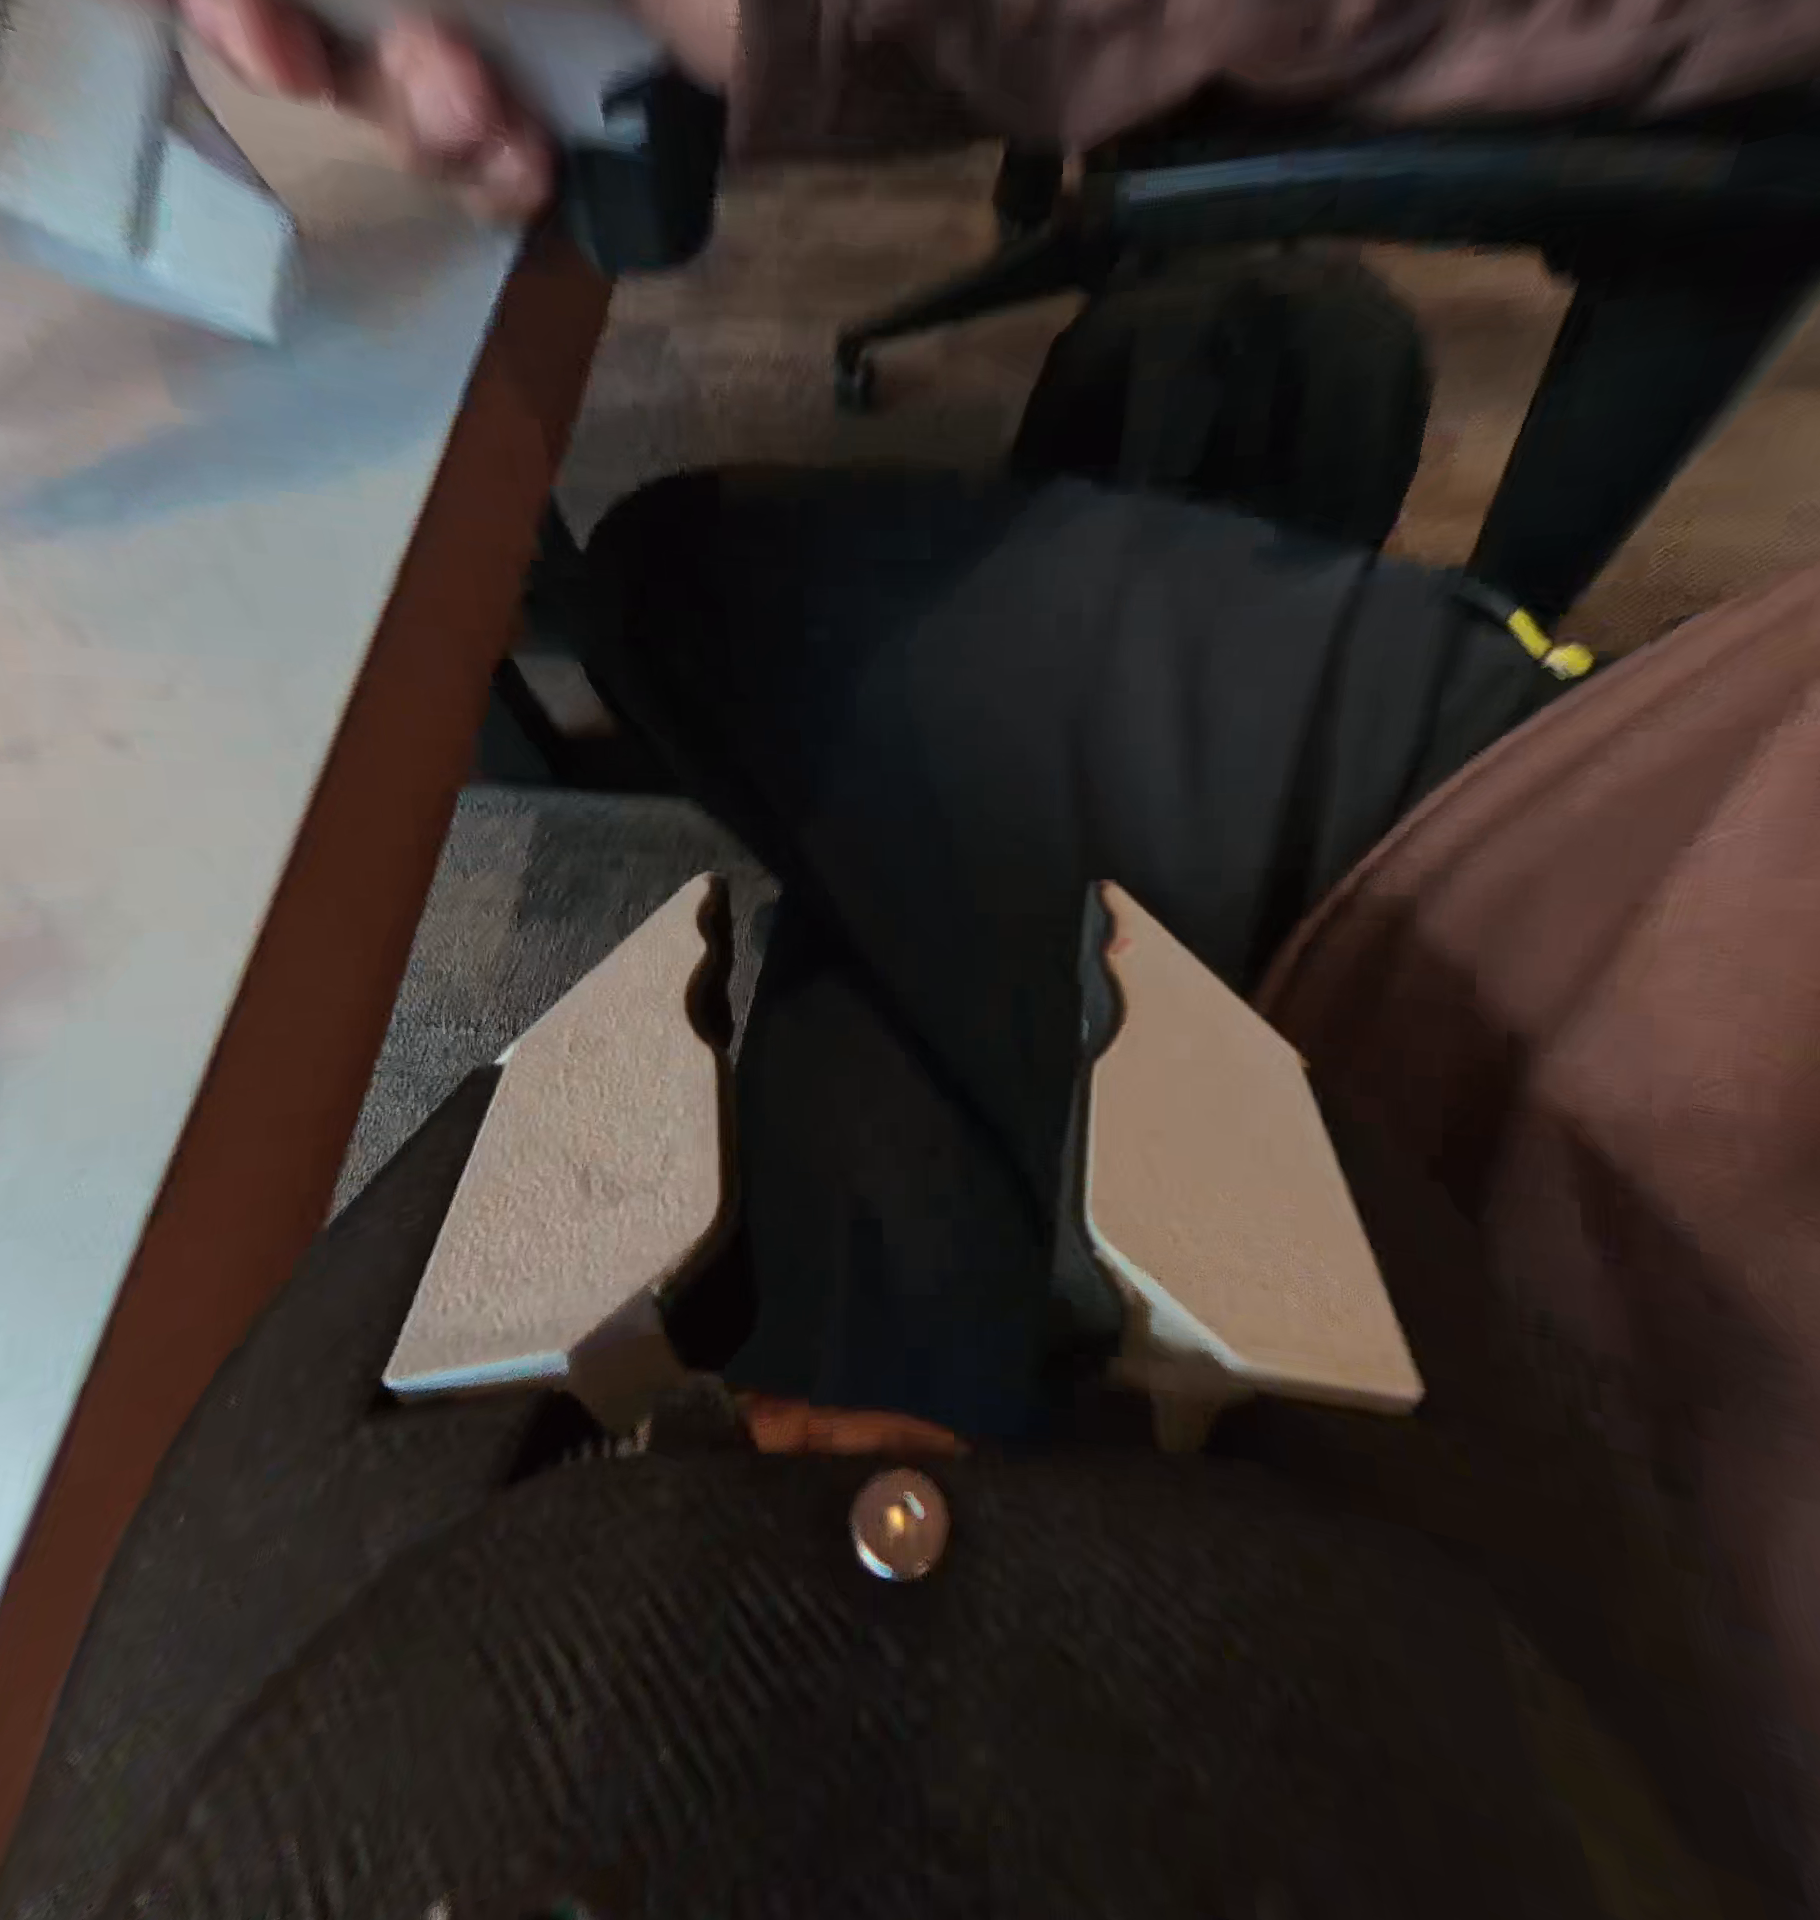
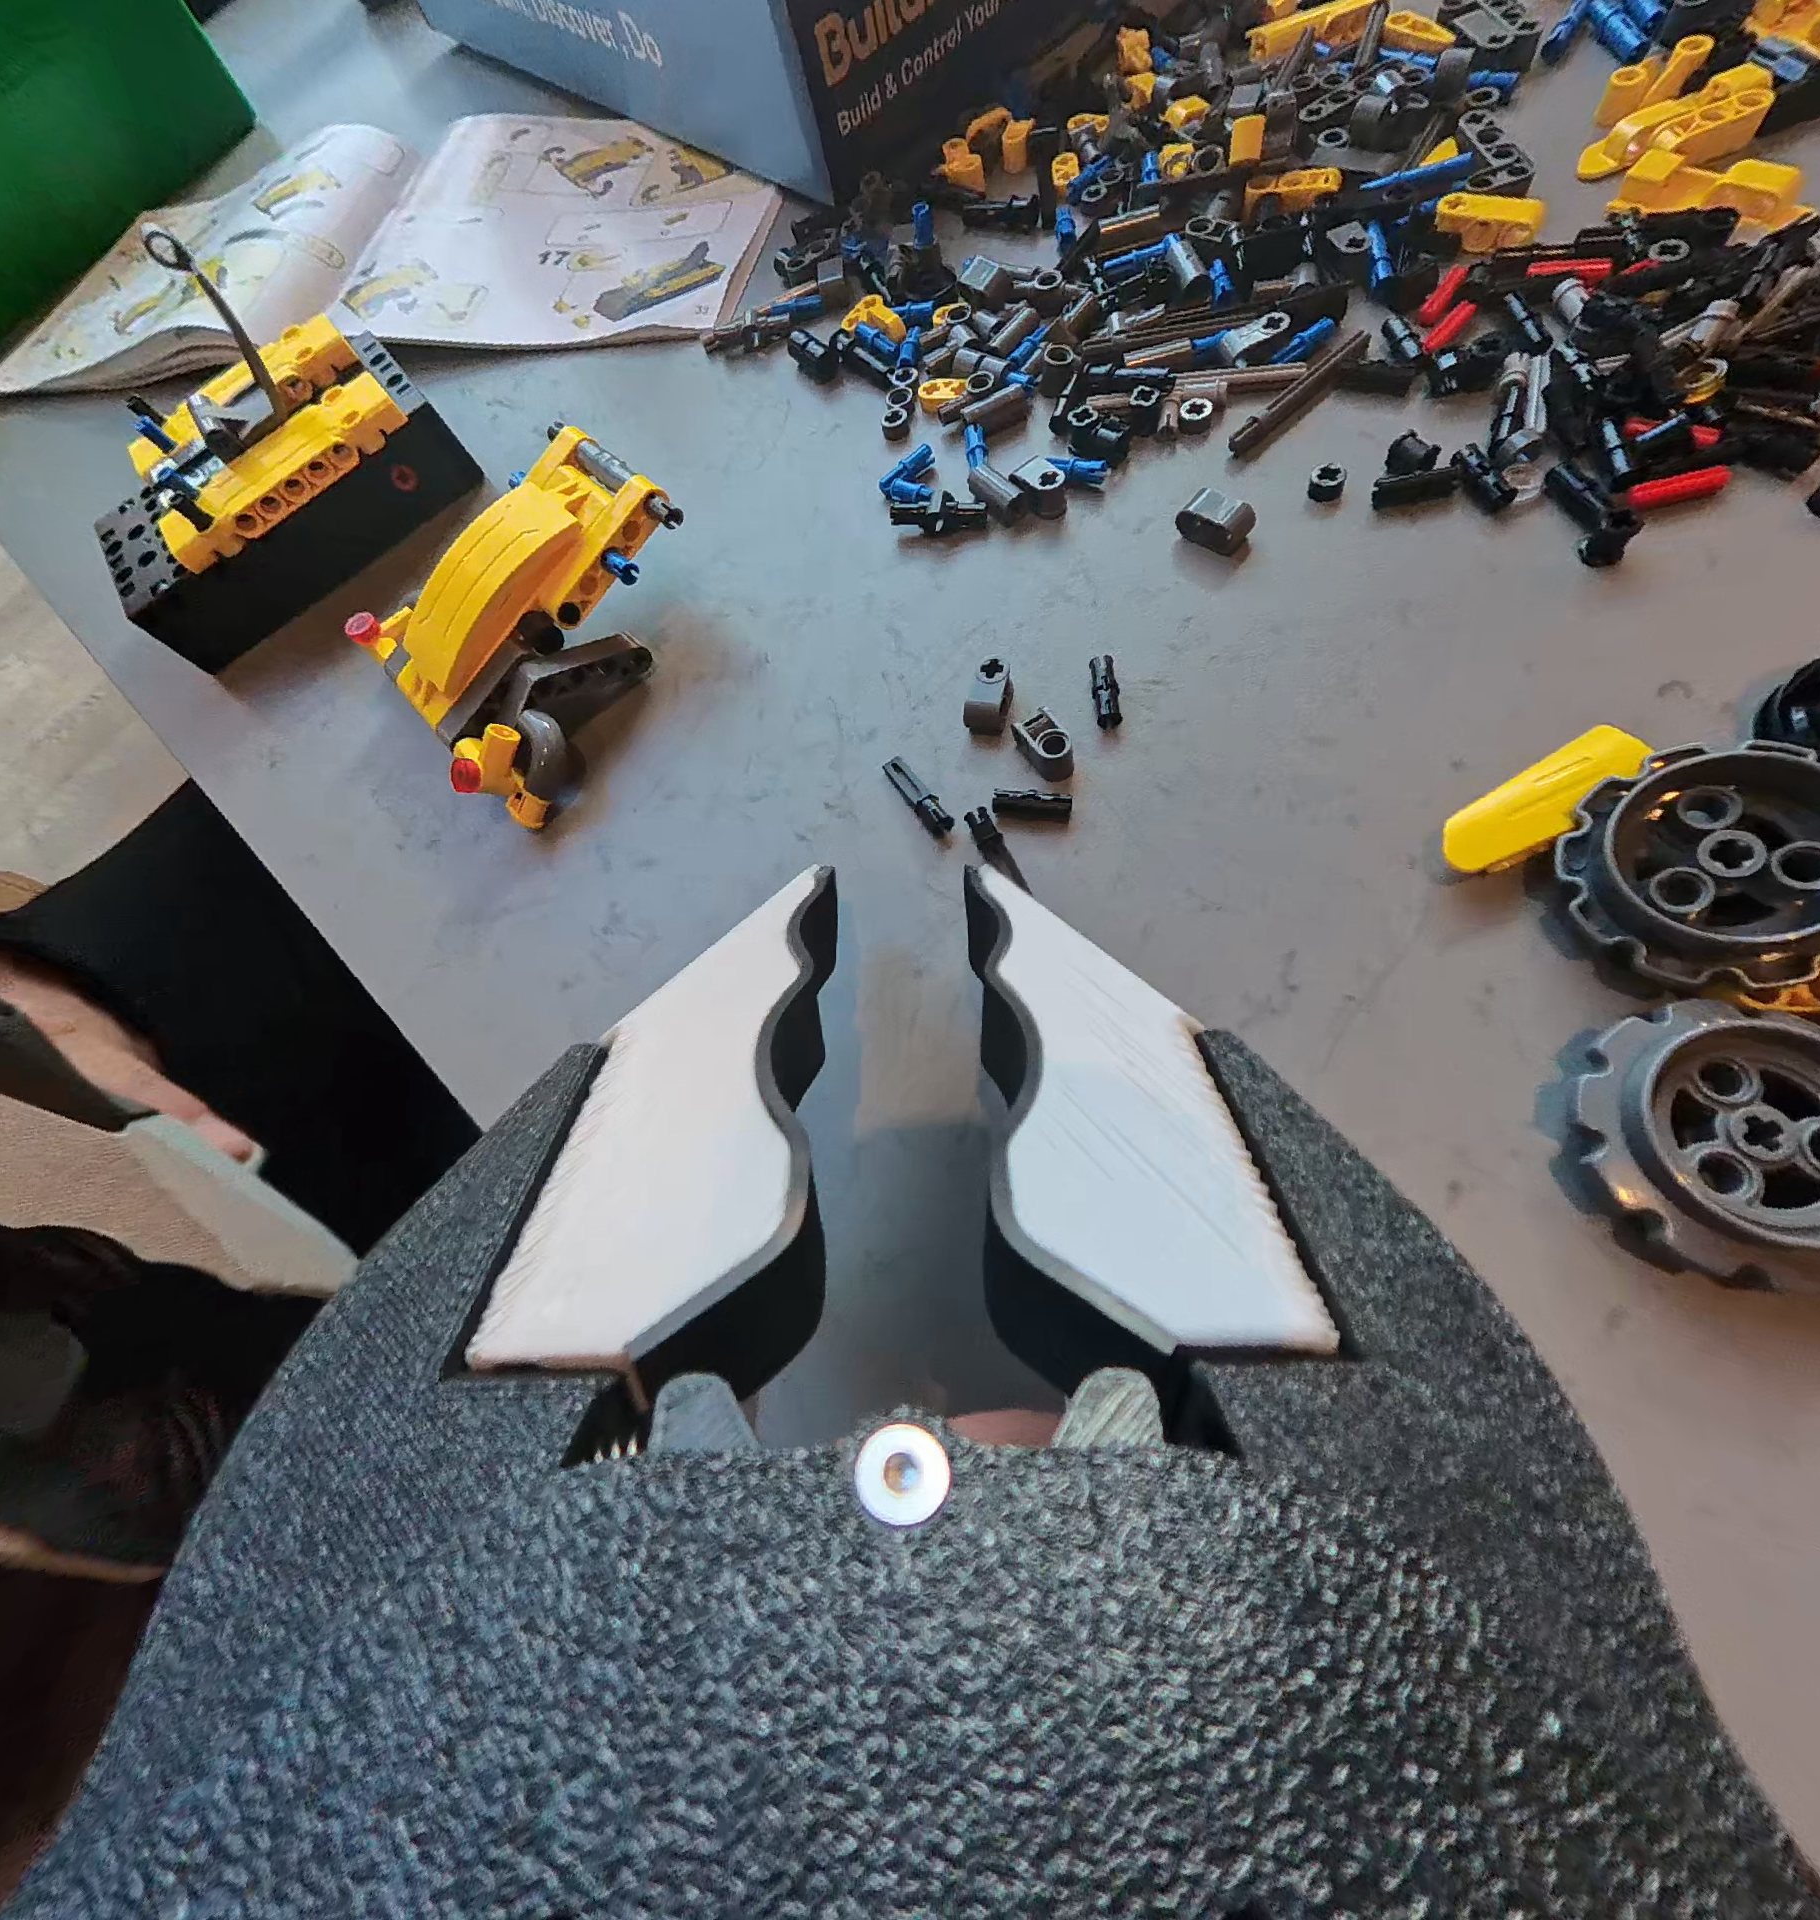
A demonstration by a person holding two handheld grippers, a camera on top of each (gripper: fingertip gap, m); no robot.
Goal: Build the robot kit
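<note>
My right gripper (image 2: 900,883) is open and empty, low over the grey table (image 2: 740,935). Just ahead of its tips lie a few small black pins (image 2: 1031,805) and grey connectors (image 2: 1041,743). To the left stand a yellow and grey part-built assembly (image 2: 511,623) and a black block topped with yellow beams (image 2: 282,488). My left gripper (image 1: 906,904) is open and empty. It is off the table, pointing down at a person's dark trouser leg (image 1: 989,727) beside the table's brown edge (image 1: 366,831). That view is blurred.
A big heap of black, blue, yellow and red building parts (image 2: 1353,260) covers the far right. An open instruction booklet (image 2: 449,229) and a box (image 2: 740,73) lie at the back. Two grey toothed wheels (image 2: 1737,873) sit at right. A chair base (image 1: 989,281) stands on the floor.
</note>
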